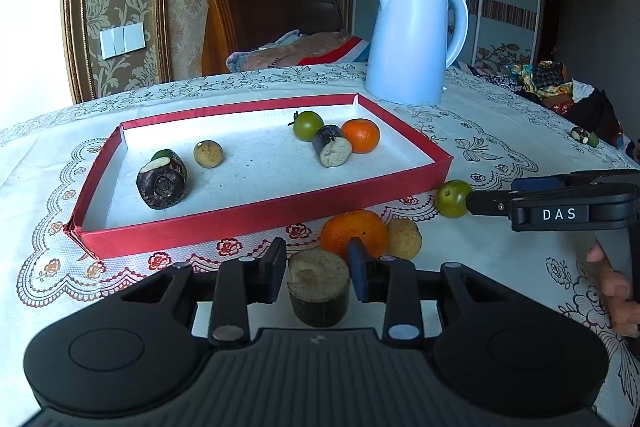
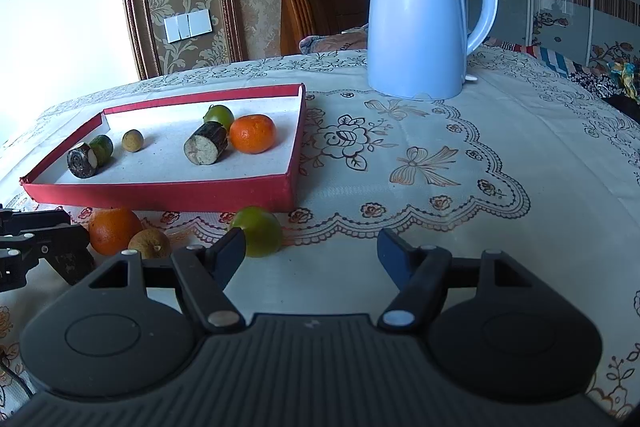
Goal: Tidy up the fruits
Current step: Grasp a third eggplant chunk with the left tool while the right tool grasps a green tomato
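My left gripper point(image 1: 318, 269) is shut on a short dark sugarcane piece point(image 1: 319, 289), cut end up, just above the tablecloth. Right behind it lie an orange point(image 1: 354, 233), a brown round fruit point(image 1: 404, 237) and a green fruit point(image 1: 452, 198). A red tray point(image 1: 256, 217) beyond holds several fruits and cane pieces. My right gripper point(image 2: 312, 249) is open with nothing between its fingers. The green fruit point(image 2: 258, 231) sits just ahead of its left fingertip point(image 2: 234, 245). From the side, the right gripper point(image 1: 494, 195) points at that fruit. The left gripper point(image 2: 48, 239) shows at the far left.
A pale blue kettle point(image 1: 412, 39) stands behind the tray's right corner, also in the right wrist view point(image 2: 424, 23). A small cane piece with a green fruit point(image 1: 584, 137) lies near the table's right edge. A hand point(image 1: 616, 279) holds the right gripper's handle. A bed lies beyond the table.
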Tool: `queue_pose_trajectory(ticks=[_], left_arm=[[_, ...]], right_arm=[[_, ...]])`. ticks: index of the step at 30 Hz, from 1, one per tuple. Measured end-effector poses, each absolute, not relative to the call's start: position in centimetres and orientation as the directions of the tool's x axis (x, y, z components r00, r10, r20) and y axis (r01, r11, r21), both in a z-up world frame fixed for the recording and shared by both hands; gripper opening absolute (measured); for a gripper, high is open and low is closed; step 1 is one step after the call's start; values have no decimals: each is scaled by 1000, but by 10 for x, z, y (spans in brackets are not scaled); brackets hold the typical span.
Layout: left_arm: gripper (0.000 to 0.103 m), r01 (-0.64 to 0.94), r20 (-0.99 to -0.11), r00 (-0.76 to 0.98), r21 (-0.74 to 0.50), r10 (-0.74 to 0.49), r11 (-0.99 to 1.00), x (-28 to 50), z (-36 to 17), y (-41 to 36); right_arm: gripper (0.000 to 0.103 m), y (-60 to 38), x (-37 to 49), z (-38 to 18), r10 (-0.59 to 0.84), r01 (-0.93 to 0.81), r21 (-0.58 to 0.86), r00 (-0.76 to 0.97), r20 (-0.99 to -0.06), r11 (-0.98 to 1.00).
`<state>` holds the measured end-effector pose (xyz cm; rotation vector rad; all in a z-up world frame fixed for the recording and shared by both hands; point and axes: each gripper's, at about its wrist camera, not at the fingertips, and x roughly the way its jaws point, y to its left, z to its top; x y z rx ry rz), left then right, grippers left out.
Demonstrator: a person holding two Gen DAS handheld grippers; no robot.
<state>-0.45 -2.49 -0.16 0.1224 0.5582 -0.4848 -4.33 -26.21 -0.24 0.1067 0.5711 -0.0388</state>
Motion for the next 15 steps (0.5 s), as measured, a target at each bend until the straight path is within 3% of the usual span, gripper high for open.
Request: queue_pose_trajectory(ticks=[2, 5, 10, 15], left_arm=[[34, 485, -545, 728, -20, -416, 875, -5, -2, -26], [44, 496, -572, 704, -27, -421, 868, -6, -5, -25], [44, 472, -600, 701, -17, -386, 881, -2, -11, -27], [31, 449, -599, 729, 51, -333, 892, -3, -17, -35]], right_arm=[[71, -263, -43, -2, -5, 67, 94, 840, -542, 993], [71, -263, -43, -3, -7, 67, 92, 841, -541, 993], [71, -263, -42, -3, -4, 64, 91, 838, -546, 994], [71, -260, -43, 0, -17, 61, 64, 841, -540, 996]])
